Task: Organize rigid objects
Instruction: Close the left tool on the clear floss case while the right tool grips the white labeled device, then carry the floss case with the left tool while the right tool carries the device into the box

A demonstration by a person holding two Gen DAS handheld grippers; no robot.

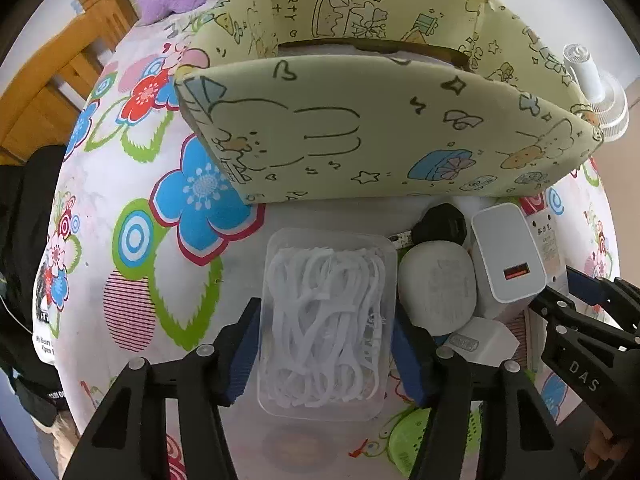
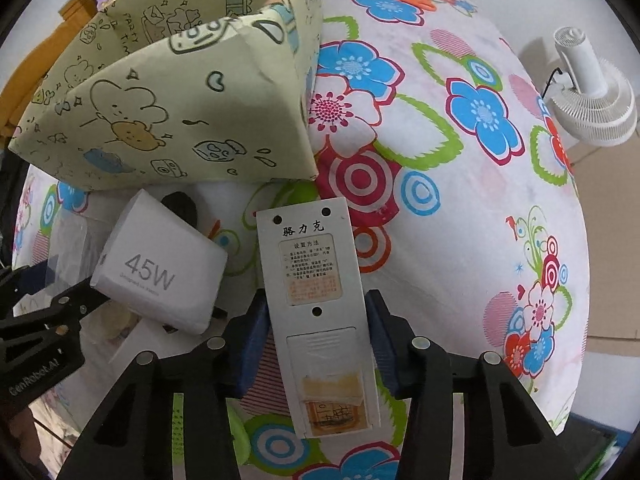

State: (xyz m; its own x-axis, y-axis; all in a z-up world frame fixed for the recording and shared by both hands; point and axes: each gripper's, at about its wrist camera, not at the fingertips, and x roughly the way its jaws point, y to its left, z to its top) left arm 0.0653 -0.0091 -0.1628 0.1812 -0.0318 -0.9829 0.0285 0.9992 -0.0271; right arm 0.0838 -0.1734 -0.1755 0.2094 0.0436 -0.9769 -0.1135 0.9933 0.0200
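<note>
Box (image 1: 326, 332), clear plastic, seemingly white floss picks.

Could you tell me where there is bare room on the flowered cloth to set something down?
Free: the cloth right of the remote, out toward the fan, and the stretch left of the floss-pick box. Crowded: in front of the patterned box, where the chargers and both grippers sit.

floss box (image 1: 326, 328) left of charger (image 1: 508, 256), before bin (image 1: 384, 140)
</note>
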